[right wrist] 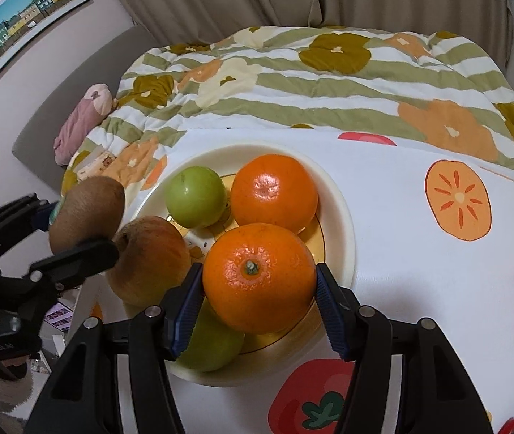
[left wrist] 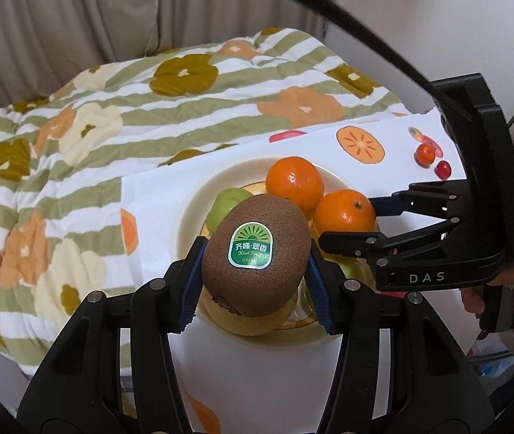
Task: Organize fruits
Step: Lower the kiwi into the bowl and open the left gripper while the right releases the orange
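Observation:
My left gripper (left wrist: 257, 249) is shut on a brown kiwi (left wrist: 255, 260) with a green sticker, held above the near left side of a cream plate (left wrist: 188, 217). My right gripper (right wrist: 260, 271) is shut on an orange (right wrist: 258, 276), stem up, over the near part of the plate (right wrist: 340, 217). In the right wrist view the left gripper (right wrist: 72, 229) and its kiwi (right wrist: 87, 213) hang at the left. On the plate lie another orange (right wrist: 273, 193), a green fruit (right wrist: 195, 200), a yellow-red apple (right wrist: 148, 260) and a second green fruit (right wrist: 210, 347), partly hidden under the held orange.
The plate stands on a white cloth (right wrist: 401, 253) printed with fruit. A small orange fruit (left wrist: 425, 153) and a small red fruit (left wrist: 442, 169) lie on it to the right. A flowered striped quilt (right wrist: 329, 83) lies behind. A person's hand (left wrist: 474, 296) grips the right handle.

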